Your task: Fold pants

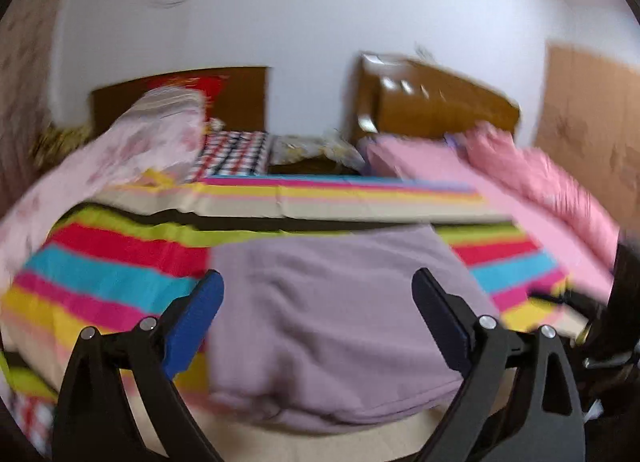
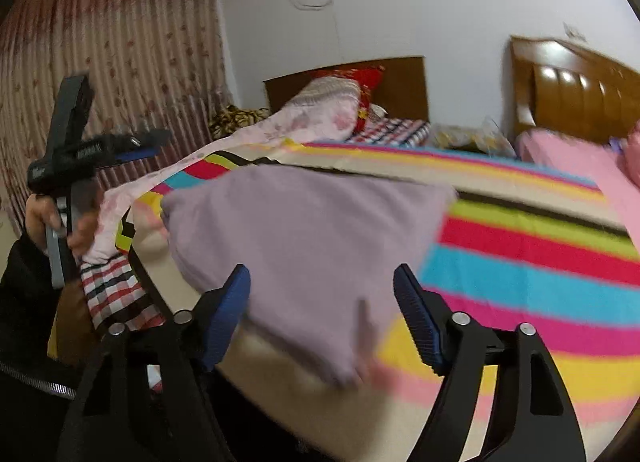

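The left tool [image 1: 316, 286] hovers with its fingers spread wide, gripping nothing, and the right tool [image 2: 322, 282] is spread wide too. The folded lilac pants [image 1: 328, 314] lie on the striped bedspread [image 1: 120, 262], just ahead of both tools.

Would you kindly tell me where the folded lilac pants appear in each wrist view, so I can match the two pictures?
Left wrist view: the lilac pants fill the lower centre, lying on the striped bedspread between the open tool fingers.
Right wrist view: the lilac pants lie centre-left, just ahead of the open tool fingers.
Shared landmark: the glossy wooden headboard at upper right in both.
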A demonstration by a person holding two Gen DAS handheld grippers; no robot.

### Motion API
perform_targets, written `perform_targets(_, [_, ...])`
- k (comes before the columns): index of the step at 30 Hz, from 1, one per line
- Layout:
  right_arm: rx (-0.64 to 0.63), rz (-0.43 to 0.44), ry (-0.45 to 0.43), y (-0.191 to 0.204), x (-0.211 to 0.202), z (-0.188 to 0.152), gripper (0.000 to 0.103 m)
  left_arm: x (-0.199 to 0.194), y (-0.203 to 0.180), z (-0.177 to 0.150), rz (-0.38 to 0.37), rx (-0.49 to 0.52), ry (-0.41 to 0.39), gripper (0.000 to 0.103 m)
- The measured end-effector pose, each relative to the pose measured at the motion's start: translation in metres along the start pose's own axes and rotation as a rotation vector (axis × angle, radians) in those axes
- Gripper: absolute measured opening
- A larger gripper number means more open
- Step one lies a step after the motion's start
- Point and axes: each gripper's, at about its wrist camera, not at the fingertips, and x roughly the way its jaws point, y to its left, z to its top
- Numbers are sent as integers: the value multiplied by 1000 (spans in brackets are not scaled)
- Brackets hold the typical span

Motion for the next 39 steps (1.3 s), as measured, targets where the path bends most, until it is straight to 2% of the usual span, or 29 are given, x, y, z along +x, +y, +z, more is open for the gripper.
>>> perform_targets(3, [-100,-45,68,26,25,1,70,45,2,-18,-36,-50,148,80])
perform_targets(4, [-129,-67,102,31,32,-5,70,56,8,-36,-18,-66,191,77])
perform_targets(6, [-160,-67,174,35,44,-25,71,48,17,-60,-10,-31,164,74])
perform_targets(9, [-158,-37,147,30,39,-43,73,49,20,-64,-24,-37,168,74])
perform_targets(12, [-216,-67,166,40,37,-44,75,61,27,-62,-27,-51,173,74])
perform_targets(14, [-177,-39,174,39,34,-37,78,61,28,-64,-25,-46,162,74])
perform_targets(17, [-41,80,110,27,26,-12,77,62,30,-69,-33,-51,152,74])
perform_targets(19, [-12,52,71,26,28,4,77,64,32,-67,-37,-57,152,74])
perform_targets(20, [-19,10,61,27,36,12,77,64,31,-67,-34,-54,154,74])
perform_targets(22, [-37,-76,99,28,55,16,77,64,27,-69,-17,-35,154,73])
perform_targets(25, [-73,-112,197,37,82,2,77,63,19,-72,23,11,148,74])
perform_targets(27, [-123,-144,167,46,79,-12,77,63,17,-74,33,20,140,74])
perform_targets(30, [-118,-117,164,45,69,-12,77,62,19,-74,23,14,129,74])
perform_targets(33, [-74,-112,114,37,60,-5,78,61,20,-75,16,11,124,74])
perform_targets(34, [-71,-111,118,36,61,-4,80,61,20,-75,18,14,122,74])
perform_targets(36, [-93,-98,183,39,74,-12,81,60,18,-77,23,18,113,74])
perform_targets(39, [-107,-86,162,41,70,-16,81,59,13,-75,44,46,124,74])
